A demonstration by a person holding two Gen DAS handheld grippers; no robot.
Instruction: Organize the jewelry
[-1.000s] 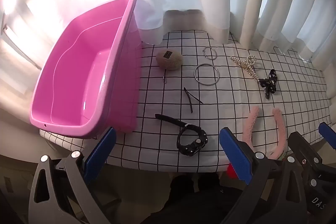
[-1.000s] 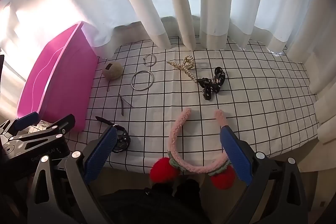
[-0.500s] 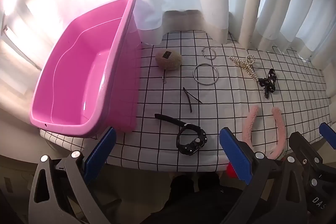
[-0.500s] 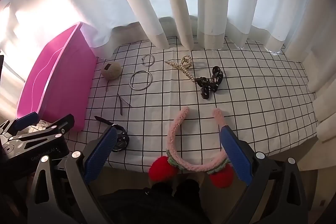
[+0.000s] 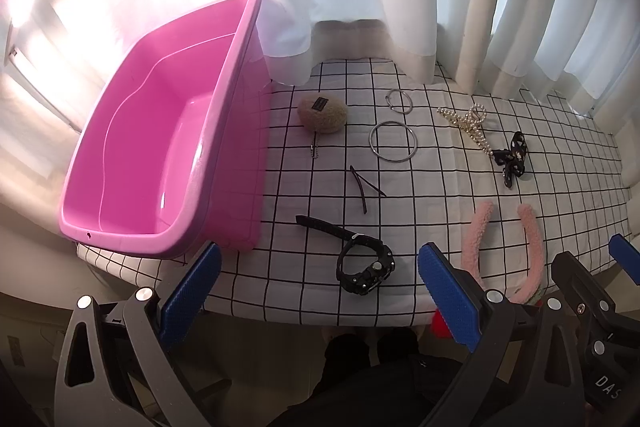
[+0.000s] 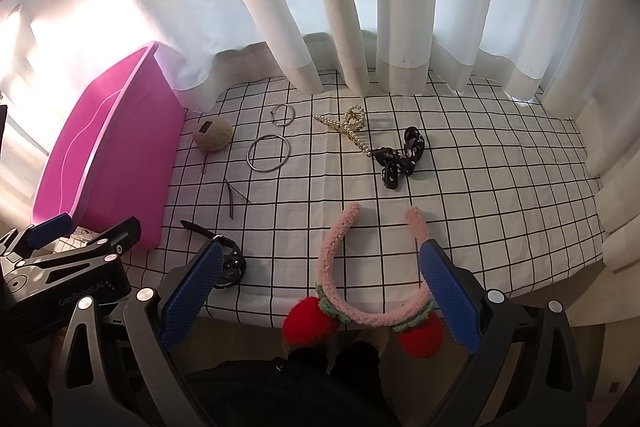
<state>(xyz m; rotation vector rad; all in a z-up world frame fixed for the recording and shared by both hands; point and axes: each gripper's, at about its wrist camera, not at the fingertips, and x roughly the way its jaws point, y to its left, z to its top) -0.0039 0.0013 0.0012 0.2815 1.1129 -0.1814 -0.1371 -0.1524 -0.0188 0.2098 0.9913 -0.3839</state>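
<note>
A pink tub [image 5: 160,147] [image 6: 104,163] stands at the table's left, empty. On the checked cloth lie a black watch [image 5: 362,261], a dark hair pin [image 5: 362,187], a beige fluffy clip [image 5: 322,115], two silver hoops [image 5: 393,145] [image 5: 399,101], a pearl claw clip [image 5: 466,121], a black bow [image 6: 400,157] and a pink headband with red pompoms [image 6: 372,275]. My left gripper [image 5: 320,291] is open and empty, in front of the watch. My right gripper [image 6: 320,291] is open and empty, at the headband near the front edge.
White curtains [image 6: 360,7] hang behind the table and touch the cloth's far edge. The table's front edge [image 5: 320,321] lies just before both grippers. The left gripper's body shows in the right wrist view [image 6: 64,267], beside the tub.
Both grippers have crept slightly forward toward the table. Nothing on the cloth has moved, and both grippers stay open.
</note>
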